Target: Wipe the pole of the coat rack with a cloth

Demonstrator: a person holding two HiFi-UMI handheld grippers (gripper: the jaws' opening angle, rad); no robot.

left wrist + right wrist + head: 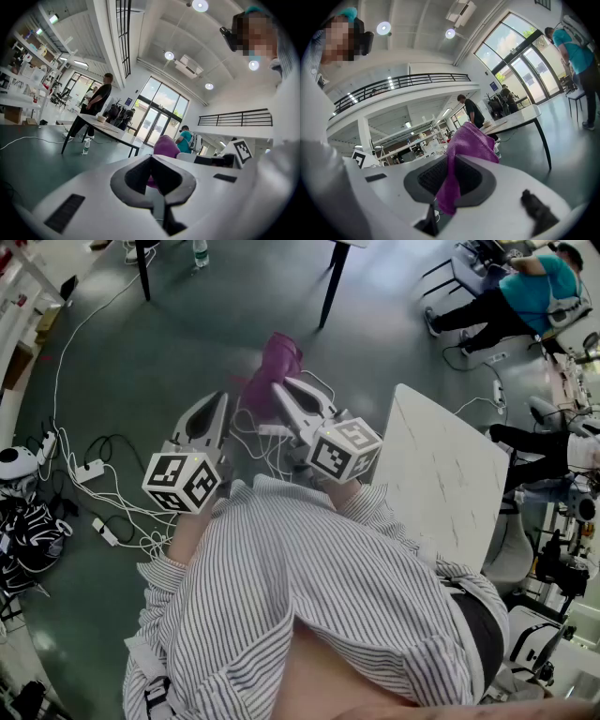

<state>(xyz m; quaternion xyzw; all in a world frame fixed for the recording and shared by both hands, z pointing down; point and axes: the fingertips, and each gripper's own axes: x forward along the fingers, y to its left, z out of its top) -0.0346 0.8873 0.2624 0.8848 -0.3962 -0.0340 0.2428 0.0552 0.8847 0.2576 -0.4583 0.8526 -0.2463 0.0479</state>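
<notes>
While my right gripper (451, 164) pinches the fuzzy purple cloth (471, 138), its soft folds bunch above the dark ribbed pads (433, 176) and a tail hangs below. My left gripper (152, 161) is closed and empty, with the cloth just beyond its tips.

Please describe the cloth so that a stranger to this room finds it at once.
Start at the white marbled table at the head view's right; just left of it, the white right gripper reaches forward. The purple cloth is pinched in its jaws, the only purple thing above the grey floor.
</notes>
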